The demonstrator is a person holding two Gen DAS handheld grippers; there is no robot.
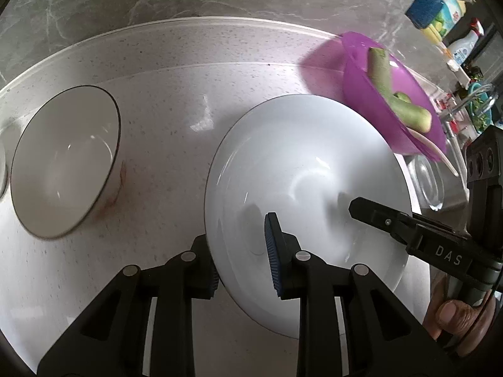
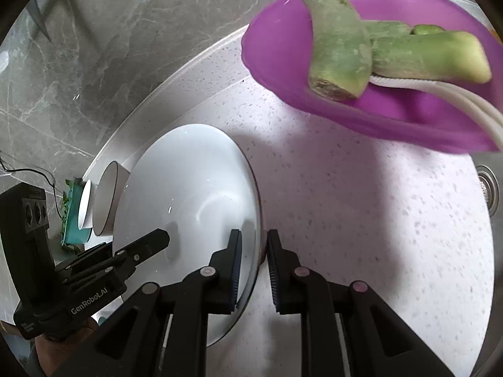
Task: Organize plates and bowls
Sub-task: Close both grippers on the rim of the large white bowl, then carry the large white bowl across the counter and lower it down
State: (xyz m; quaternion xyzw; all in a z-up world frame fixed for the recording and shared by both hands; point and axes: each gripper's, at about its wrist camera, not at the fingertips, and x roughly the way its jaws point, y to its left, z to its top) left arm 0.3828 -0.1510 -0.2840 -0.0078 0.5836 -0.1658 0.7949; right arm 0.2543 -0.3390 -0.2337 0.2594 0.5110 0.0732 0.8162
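A large white bowl [image 1: 301,169] stands on the speckled white counter [image 1: 163,94]; it also shows in the right wrist view [image 2: 188,188]. My left gripper [image 1: 242,251] straddles its left rim, one pad inside and one outside, closed on the rim. My right gripper [image 2: 254,260] straddles the opposite rim the same way, and its finger shows inside the bowl in the left wrist view [image 1: 377,216]. A beige bowl with a dark rim [image 1: 66,160] stands to the left, apart from the white bowl.
A purple bowl [image 2: 371,62] with green vegetable pieces [image 2: 342,44] and a white utensil sits behind the white bowl, also seen in the left wrist view [image 1: 389,94]. A sink drain [image 2: 489,188] lies at right. A teal bowl [image 2: 74,220] stands far left. Bottles [image 1: 440,6] stand by the marble wall.
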